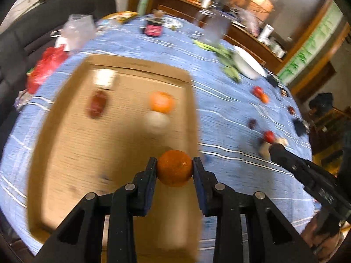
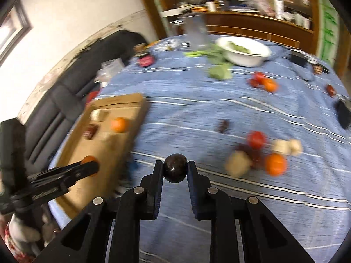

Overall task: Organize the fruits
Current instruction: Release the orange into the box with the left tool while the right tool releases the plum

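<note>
The orange (image 1: 174,167) sits clamped in the left gripper (image 1: 174,169), over the tray's (image 1: 65,135) right edge, open floor toward 10 o'clock. The right gripper (image 2: 175,168) pinches a dark fruit (image 2: 175,167); tray at 9 o'clock, farther.

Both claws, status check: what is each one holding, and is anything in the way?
Left claw shut on orange, over cardboard tray. Right claw shut on dark plum, above blue tablecloth. Nothing blocking either.
</note>
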Motion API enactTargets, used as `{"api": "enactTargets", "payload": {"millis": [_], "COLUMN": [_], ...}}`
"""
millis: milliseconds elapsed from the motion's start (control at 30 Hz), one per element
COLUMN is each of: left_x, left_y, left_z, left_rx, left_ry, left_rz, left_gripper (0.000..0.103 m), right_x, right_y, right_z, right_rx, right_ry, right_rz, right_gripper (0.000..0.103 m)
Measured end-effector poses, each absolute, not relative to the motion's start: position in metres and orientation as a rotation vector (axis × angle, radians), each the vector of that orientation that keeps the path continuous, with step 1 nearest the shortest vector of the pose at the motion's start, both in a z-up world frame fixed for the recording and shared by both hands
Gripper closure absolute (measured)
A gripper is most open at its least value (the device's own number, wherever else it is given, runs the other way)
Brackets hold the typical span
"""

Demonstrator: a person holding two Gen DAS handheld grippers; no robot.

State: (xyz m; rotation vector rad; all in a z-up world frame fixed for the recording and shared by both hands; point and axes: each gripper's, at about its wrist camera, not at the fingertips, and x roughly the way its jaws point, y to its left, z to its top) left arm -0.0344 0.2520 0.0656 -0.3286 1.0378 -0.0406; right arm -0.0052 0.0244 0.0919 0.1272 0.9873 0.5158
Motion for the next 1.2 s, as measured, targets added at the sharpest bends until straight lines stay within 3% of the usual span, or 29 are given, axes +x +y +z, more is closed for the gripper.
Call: {"api": "enactTargets", "payload": {"millis": [400, 900, 1033, 1200], "left_x": [-0.013, 0.000, -0.004, -0.009], "left_y": [0.334, 0.347, 0.351, 0.348], "left_z": [0.037, 0.034, 0.049, 0.077], "left_rx": [-0.272, -0.317, -0.350, -0.387], "left_ry": [1.136, 1.138, 1.102, 1.027], "left_rz": [0.065, 0.038, 0.055, 0.077], "left_gripper": [0.071, 0.070, 0.062, 0.053], "right_x": [-0.006, 0.008, 0.007, -0.001], "right_y": [0.155, 0.183, 0.184, 0.167], "right_z": [0.065, 0.033, 0.038, 0.057], "right_rx": [0.052, -0.013, -0.016, 0.005], "right_ry": [1.051, 1.112, 1.098, 1.042], "right_rz": [0.653, 0.600, 0.616, 0.615], "right_gripper": [0.079, 0.079, 0.076, 0.064]}}
